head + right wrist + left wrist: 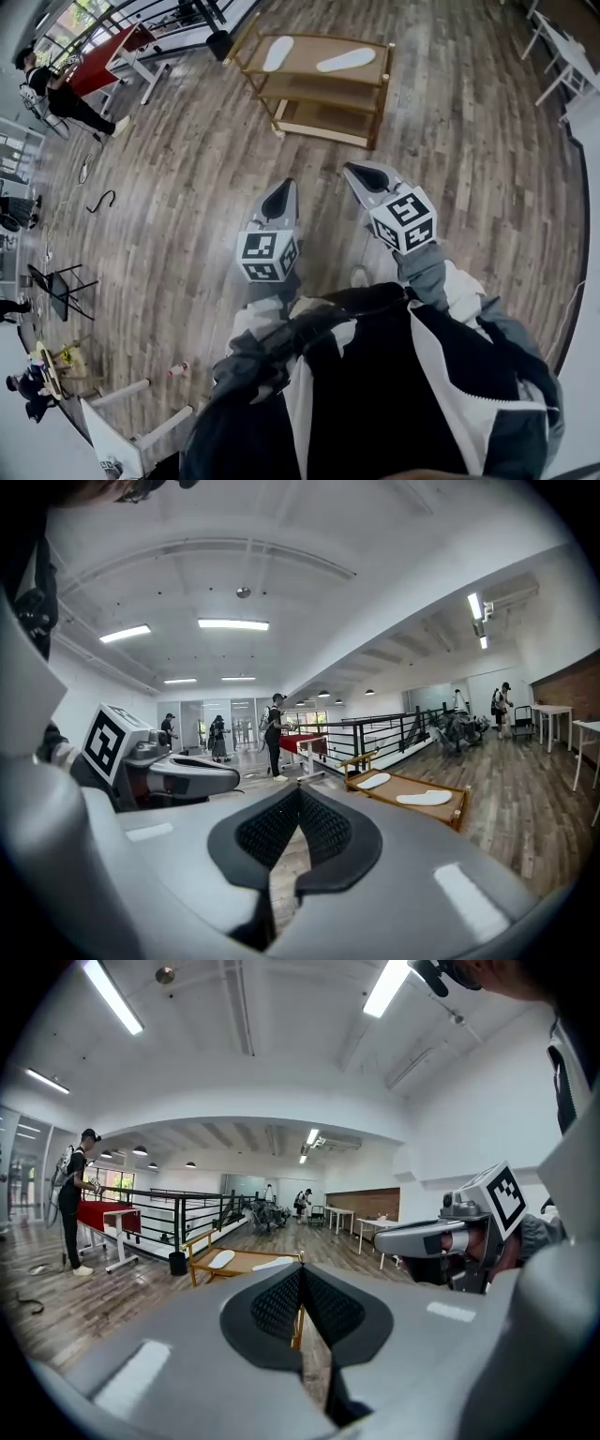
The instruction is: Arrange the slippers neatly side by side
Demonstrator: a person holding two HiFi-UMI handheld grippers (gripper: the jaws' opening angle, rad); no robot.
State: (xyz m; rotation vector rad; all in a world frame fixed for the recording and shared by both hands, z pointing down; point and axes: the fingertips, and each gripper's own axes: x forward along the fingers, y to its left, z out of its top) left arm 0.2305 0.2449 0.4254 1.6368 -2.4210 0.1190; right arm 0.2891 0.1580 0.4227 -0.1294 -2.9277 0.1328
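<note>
Two white slippers lie apart on the top shelf of a low wooden rack (379,64) across the room: one slipper (277,52) at the left, the other slipper (345,60) angled at the right. In the right gripper view they show as the nearer slipper (424,798) and the farther slipper (373,781). My left gripper (285,184) and right gripper (349,170) are held out over the floor well short of the rack, both shut with nothing between the jaws. Each shows in the other's view, the right gripper (382,1237) and the left gripper (232,780).
Wood-plank floor (187,169) stretches between me and the rack. A black railing (178,1211) and a red table (111,54) with a person (58,94) stand at the far left. White tables (561,47) are at the far right. A cable (99,200) lies on the floor.
</note>
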